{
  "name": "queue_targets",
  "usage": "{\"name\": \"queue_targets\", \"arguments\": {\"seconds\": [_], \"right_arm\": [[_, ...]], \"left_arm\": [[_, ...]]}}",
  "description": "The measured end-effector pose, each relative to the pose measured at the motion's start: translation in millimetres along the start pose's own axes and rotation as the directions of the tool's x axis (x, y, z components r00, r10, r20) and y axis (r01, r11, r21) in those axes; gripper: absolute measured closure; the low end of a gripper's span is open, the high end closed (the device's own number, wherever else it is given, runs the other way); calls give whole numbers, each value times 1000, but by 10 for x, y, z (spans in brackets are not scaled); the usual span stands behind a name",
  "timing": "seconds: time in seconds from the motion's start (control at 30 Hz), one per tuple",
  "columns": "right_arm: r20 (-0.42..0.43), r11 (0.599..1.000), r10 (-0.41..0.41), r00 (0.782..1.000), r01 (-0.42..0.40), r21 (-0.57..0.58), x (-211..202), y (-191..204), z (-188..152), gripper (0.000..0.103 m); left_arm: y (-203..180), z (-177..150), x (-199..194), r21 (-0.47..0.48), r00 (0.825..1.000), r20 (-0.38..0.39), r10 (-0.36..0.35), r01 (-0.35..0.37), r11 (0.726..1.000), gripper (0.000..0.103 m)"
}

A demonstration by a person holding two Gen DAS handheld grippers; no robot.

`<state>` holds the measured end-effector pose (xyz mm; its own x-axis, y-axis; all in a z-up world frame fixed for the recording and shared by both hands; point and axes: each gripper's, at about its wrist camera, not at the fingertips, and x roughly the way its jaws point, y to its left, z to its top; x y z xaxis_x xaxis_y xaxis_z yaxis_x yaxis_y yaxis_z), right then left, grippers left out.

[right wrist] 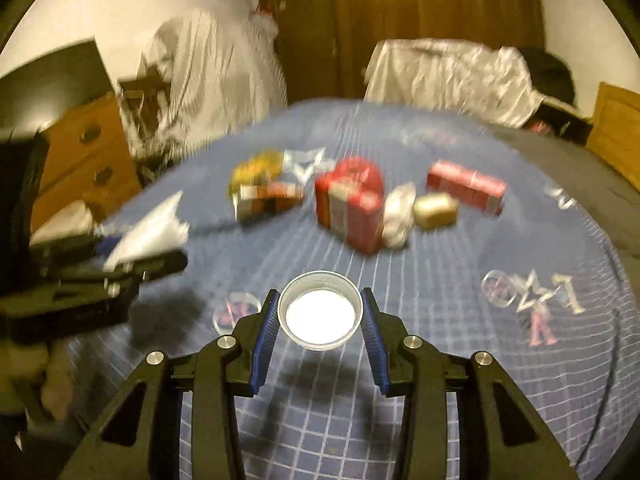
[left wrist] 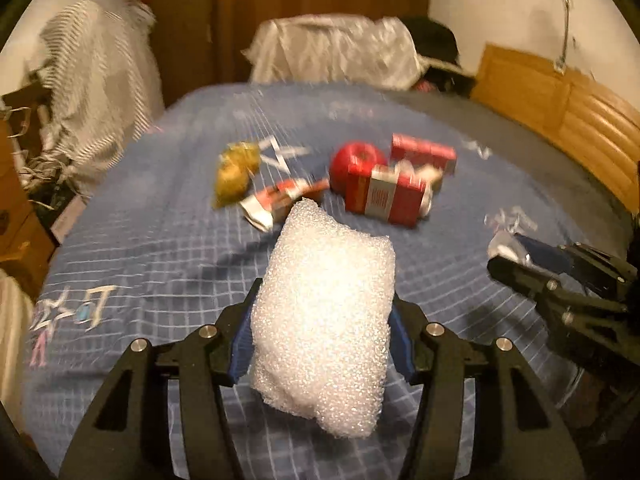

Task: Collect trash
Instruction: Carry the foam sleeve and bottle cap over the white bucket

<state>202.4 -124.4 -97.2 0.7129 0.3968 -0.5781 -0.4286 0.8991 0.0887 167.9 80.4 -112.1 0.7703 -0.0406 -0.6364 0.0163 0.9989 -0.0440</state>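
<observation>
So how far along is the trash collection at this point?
Nothing visibly binned yet; no bin is in view. In hand: the left hand-held gripper clamps a white foam sheet, the right hand-held gripper a bottle cap. Left on the blue bedspread: red cartons, a crumpled wrapper, yellow scraps, beside a red apple.

2 wrist views, angled down, sharing bed (left wrist: 160, 208)

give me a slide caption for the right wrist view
Right gripper holds a clear plastic cup above the blue bedspread; red cartons and wrappers lie beyond.
</observation>
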Motion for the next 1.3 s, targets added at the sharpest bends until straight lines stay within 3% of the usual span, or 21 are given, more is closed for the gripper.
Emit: {"name": "queue_targets", "arguments": {"seconds": [0.13, 0.23, 0.43, 0.7, 0.97, 1.3], "right_arm": [[143, 999, -36, 989, 34, 17, -438, 14, 127, 62], [260, 998, -64, 963, 60, 24, -794, 23, 174, 62], [372, 995, -102, 923, 90, 50, -1241, 26, 149, 61], [374, 993, -111, 921, 94, 65, -1387, -45, 136, 61], [365, 999, -45, 930, 45, 10, -1399, 102, 280, 62], [338, 989, 123, 933, -88, -117, -1043, 903, 769, 62]], "left_arm": [[-77, 45, -324, -40, 994, 99, 41, -37, 999, 50], [-157, 103, -585, -71, 979, 192, 68, -55, 996, 50], [-346, 141, -893, -90, 947, 309, 83, -57, 994, 50], [-408, 136, -991, -97, 938, 336, 81, -51, 994, 50], [-261, 170, -1119, -112, 928, 352, 120, -85, 990, 50], [505, 241, -1417, -214, 897, 350, 269, -203, 955, 50]]}}
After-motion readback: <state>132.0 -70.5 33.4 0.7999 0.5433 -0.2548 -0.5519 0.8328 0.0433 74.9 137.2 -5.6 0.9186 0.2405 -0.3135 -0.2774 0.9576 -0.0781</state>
